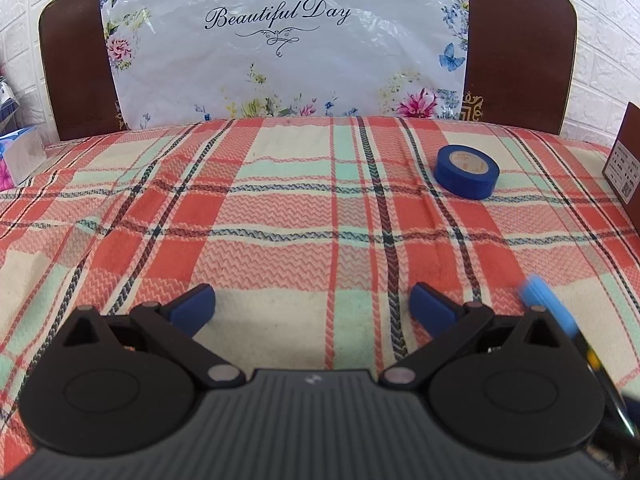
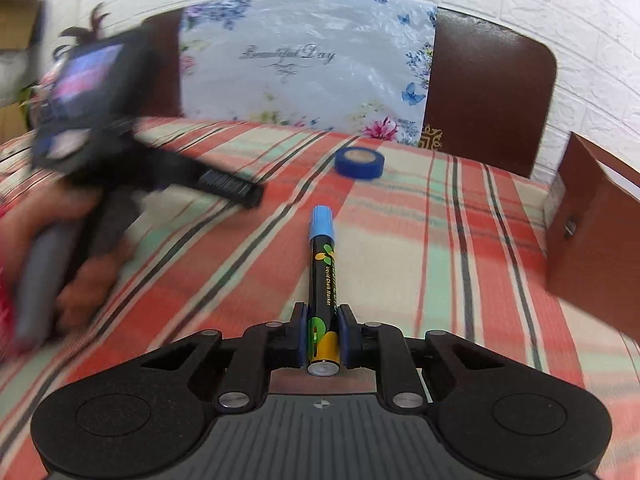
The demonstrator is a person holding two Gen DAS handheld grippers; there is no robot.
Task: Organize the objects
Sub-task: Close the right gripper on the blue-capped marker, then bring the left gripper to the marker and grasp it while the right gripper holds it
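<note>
**Marker in the right grip, box waiting at the frame's right edge**

At the bottom centre of the right wrist view, the right gripper (image 2: 323,334) has its fingers pinched on the rear end of a chalk marker (image 2: 323,276), which points straight ahead with its blue cap farthest from the camera. The marker's blue cap also shows, blurred, at the lower right of the left wrist view. There the left gripper (image 1: 312,308) has its fingers spread wide with nothing between them, low over the plaid cloth (image 1: 280,216).

The step in hand looks like carrying the marker to a resting place. The brown box (image 2: 592,236) at the right edge of the frame is a likely target, though its inside is not visible. The next move would call for swinging the marker rightward and clearing the box's near wall.

Farther up, a roll of blue tape (image 2: 359,162) lies flat on the cloth, well apart from both grippers and untouched. The middle of the cloth is open. The left gripper's blurred body fills the left of the right wrist view, so room there is tight. Beyond the cloth's far edge stands a headboard (image 1: 516,48) draped with floral plastic (image 1: 280,52).
</note>
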